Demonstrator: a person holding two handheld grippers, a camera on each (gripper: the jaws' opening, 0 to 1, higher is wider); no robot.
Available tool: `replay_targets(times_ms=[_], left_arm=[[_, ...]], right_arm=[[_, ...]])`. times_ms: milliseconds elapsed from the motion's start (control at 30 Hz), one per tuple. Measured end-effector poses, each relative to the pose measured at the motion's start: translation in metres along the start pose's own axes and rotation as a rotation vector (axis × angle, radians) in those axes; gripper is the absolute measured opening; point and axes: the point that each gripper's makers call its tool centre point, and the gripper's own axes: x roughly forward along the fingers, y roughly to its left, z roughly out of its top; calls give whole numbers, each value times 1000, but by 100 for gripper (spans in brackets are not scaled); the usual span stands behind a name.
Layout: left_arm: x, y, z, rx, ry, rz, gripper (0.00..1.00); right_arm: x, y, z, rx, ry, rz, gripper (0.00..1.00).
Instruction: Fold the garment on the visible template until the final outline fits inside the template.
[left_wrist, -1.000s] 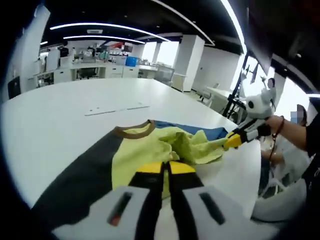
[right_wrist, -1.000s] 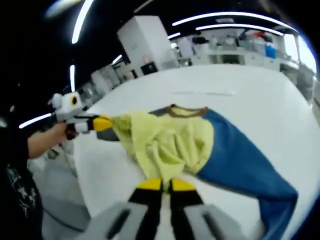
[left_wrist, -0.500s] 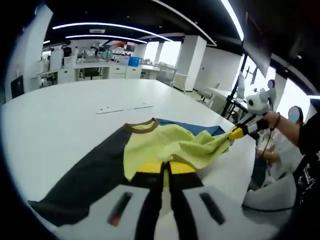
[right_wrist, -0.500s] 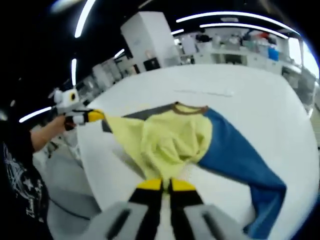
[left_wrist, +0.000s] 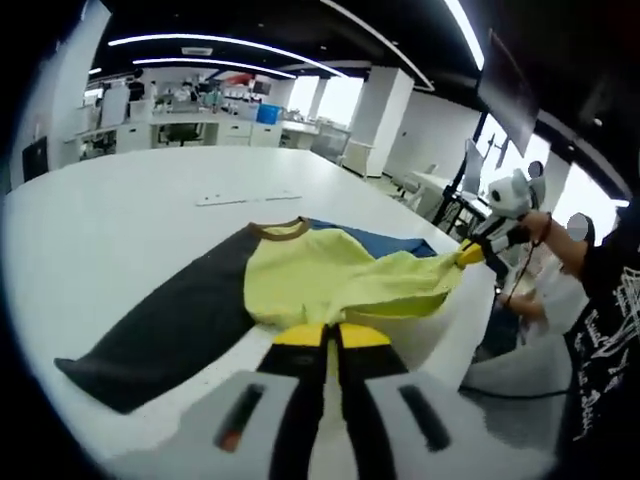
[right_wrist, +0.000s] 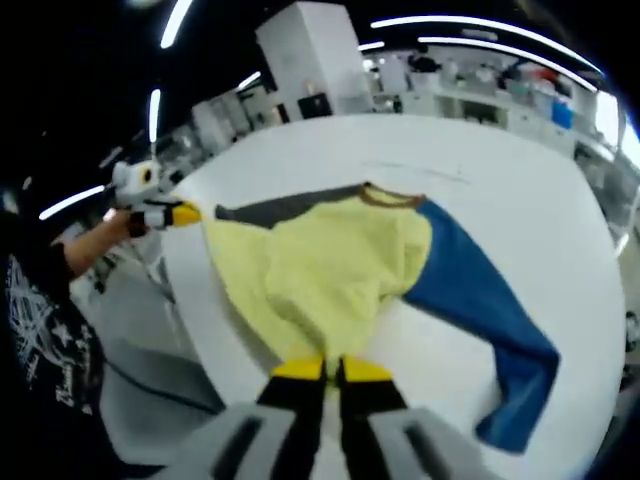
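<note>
No readable writing on the garment or grippers; the person's dark shirt (right_wrist: 40, 320) carries a white printed graphic, too distorted to read. Garment (left_wrist: 310, 285): soft knit top, pale yellow body, brown ribbed collar (left_wrist: 277, 229), one dark grey sleeve (left_wrist: 165, 330), one blue sleeve (right_wrist: 480, 315). It lies on a smooth white table (left_wrist: 110, 210) with the hem pulled toward the near edge, collar pointing away, sleeves spread to either side; yellow fabric is creased and lifted near the hem. Left gripper (left_wrist: 329, 336): yellow-tipped black jaws closed together, pinching the yellow hem at one corner; in the right gripper view it sits at the far left, held in a hand (right_wrist: 118, 222). Right gripper (right_wrist: 322, 369): jaws likewise closed on the hem at the opposite corner; in the left gripper view it shows at the right edge, fabric stretched taut to its tip. A thin pale strip (left_wrist: 248, 199) lies on the table beyond the collar.
</note>
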Motion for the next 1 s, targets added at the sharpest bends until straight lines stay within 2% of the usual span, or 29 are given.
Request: replay_targets(times_ms=[200, 400, 667, 767, 900, 1000], left_arm=[[-8, -7, -19, -32, 19, -12, 0], [-17, -14, -37, -34, 58, -25, 0], [-26, -23, -64, 58, 142, -34, 0], [-27, -21, -77, 56, 168, -23, 0], [-24, -17, -96, 93, 217, -14, 0], [-22, -14, -110, 111, 253, -4, 0]], right_arm=[[-3, 12, -10, -12, 13, 0, 0], [0, 28, -30, -41, 65, 10, 0], [8, 38, -46, -19, 79, 6, 0], [14, 39, -55, -16, 100, 1, 0], [23, 44, -68, 6, 116, 6, 0], [28, 42, -80, -22, 151, -26, 0]])
